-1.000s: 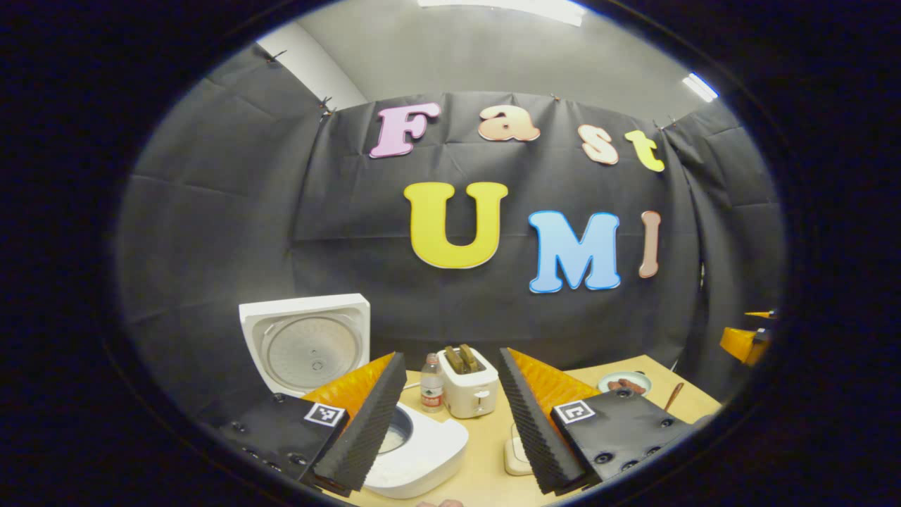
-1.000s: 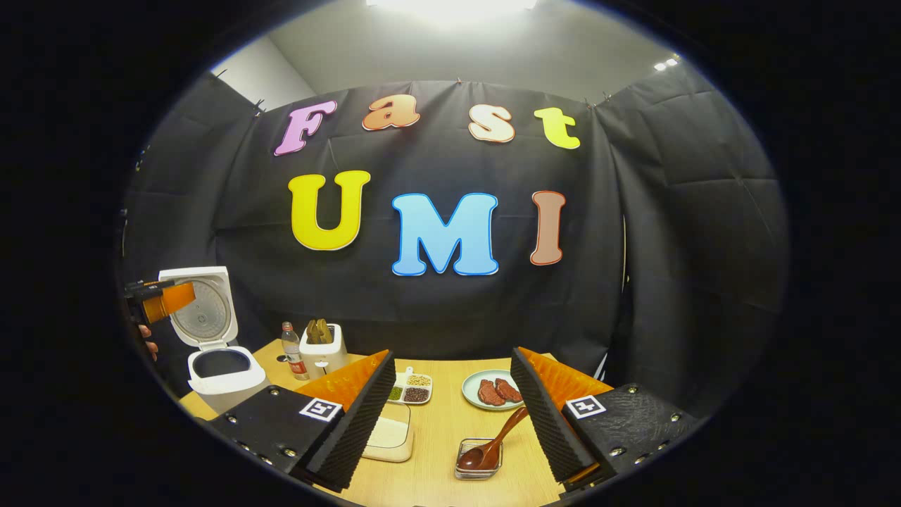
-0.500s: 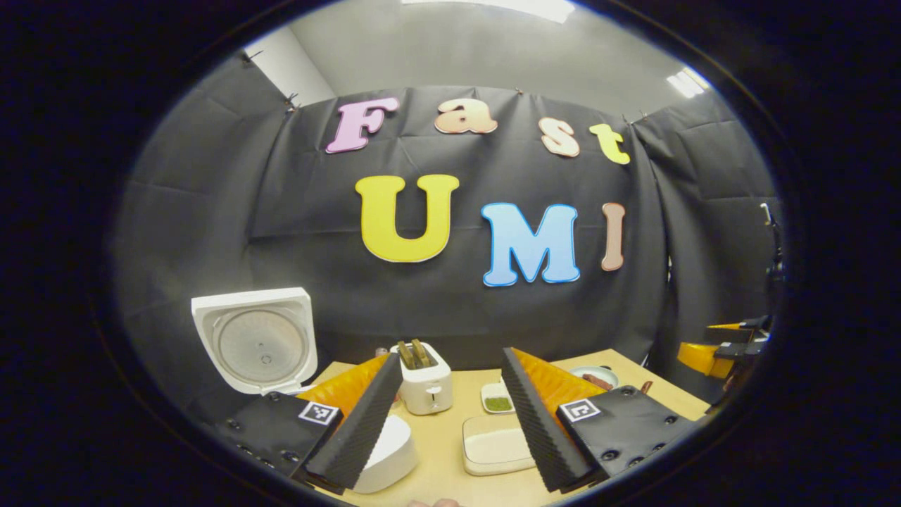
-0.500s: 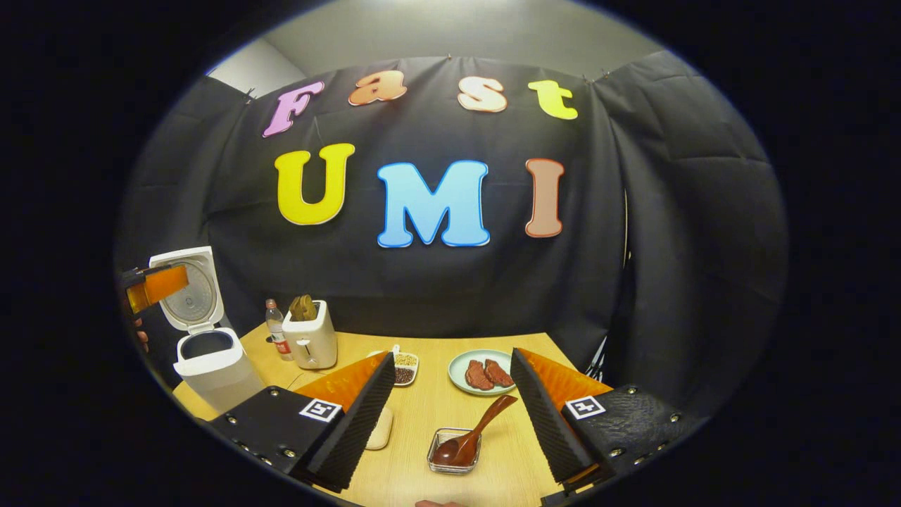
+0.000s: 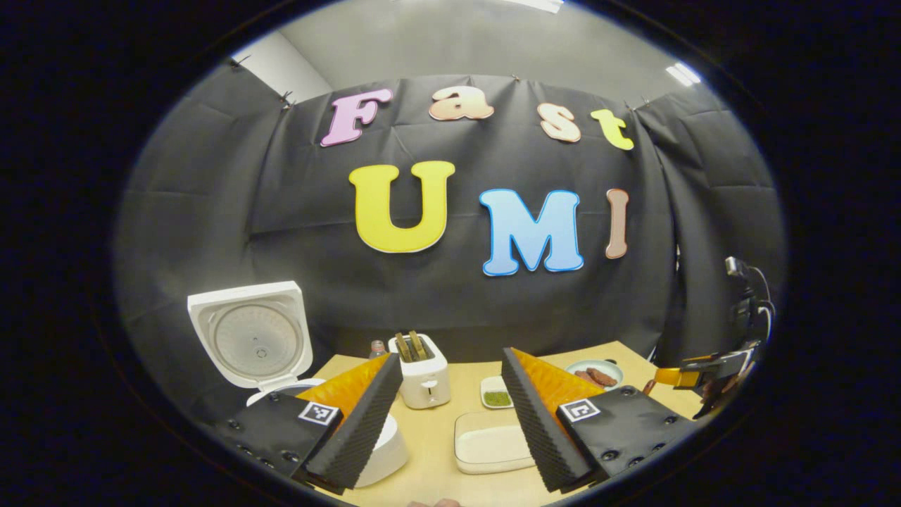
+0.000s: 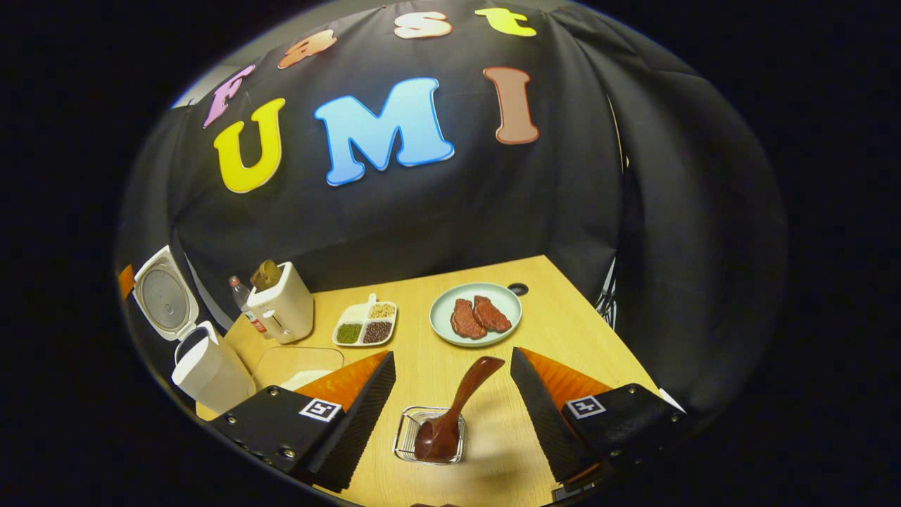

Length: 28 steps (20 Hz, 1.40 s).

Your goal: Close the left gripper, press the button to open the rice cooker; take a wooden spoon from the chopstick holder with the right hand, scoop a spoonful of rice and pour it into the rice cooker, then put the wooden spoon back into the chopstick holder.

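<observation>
A: Right claw is hanging spread wide, pinching nothing, just above the wooden spoon.
B: Spoon sitting where?
A: Bowl end down in the clear chopstick holder on the surface, handle leaning up between the two fingers, not touching either as far as I can tell.
B: Step?
A: Rice cooker lid is standing open, so button press is done. I'm judging we're on the spoon pickup. Next move calls for dropping lower and squeezing on the handle.
B: Left claw?
A: Left claw is also spread, empty, hovering over the surface with the cooker off its left finger and the rice container just ahead.
B: Other stuff?
A: Toaster, divided bean dish, plate of meat lying farther out, well apart from the spoon.
</observation>
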Each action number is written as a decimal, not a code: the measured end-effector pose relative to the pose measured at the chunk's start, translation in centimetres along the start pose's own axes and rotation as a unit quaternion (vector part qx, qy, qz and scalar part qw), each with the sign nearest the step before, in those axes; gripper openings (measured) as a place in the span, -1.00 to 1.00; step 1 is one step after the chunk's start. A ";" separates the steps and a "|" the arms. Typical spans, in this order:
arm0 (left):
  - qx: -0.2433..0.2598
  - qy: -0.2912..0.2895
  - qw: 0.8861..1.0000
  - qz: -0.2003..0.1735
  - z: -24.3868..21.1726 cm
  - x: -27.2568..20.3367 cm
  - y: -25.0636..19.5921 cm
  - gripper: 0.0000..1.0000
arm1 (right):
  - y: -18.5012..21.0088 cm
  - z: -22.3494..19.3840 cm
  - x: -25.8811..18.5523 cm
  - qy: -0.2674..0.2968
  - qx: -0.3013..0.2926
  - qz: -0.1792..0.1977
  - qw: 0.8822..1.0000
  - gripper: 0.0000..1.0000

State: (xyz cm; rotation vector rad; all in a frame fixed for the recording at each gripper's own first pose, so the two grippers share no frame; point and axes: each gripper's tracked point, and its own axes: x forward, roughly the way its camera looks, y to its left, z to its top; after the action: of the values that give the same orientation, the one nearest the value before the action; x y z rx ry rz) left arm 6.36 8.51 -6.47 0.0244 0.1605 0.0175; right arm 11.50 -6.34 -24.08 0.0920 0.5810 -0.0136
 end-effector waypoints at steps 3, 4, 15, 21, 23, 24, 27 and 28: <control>-0.001 0.013 1.000 0.006 -0.9 0.5 0.0 0.97 | -0.9 -2.2 1.9 0.039 0.033 0.009 0.999 1.00; 0.001 0.017 1.000 0.010 -1.2 0.6 0.1 1.00 | -1.4 -2.8 2.7 0.049 0.041 0.006 0.998 1.00; -0.028 0.017 0.999 -0.005 -0.6 0.9 -0.3 0.94 | 0.6 -4.7 6.5 0.091 0.127 0.069 0.985 -0.37; -0.035 0.014 0.999 -0.019 -0.5 1.2 -0.6 0.95 | 1.7 -3.2 4.0 0.049 0.112 0.066 0.990 -0.86; -0.030 0.011 0.999 -0.022 -0.5 1.1 -0.3 0.90 | 2.5 -1.7 2.5 0.022 0.089 0.076 0.993 -0.86; -0.030 0.009 0.999 -0.023 -0.4 1.0 -0.2 1.00 | 3.0 -0.8 1.7 0.009 0.079 0.081 0.994 -0.86; -0.033 0.007 0.999 -0.023 -0.6 0.7 0.5 1.00 | 4.3 1.6 -0.7 -0.016 0.076 0.096 0.992 -0.86; -0.034 0.005 0.999 -0.023 -0.6 0.5 0.8 0.95 | 4.8 2.6 -1.5 -0.025 0.078 0.102 0.991 -0.87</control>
State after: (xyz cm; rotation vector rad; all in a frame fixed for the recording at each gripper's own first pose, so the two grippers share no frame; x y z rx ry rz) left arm 6.75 9.32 -7.07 -0.0476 0.1706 -0.0231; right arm 11.85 -1.79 -20.66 0.3024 0.5174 0.1362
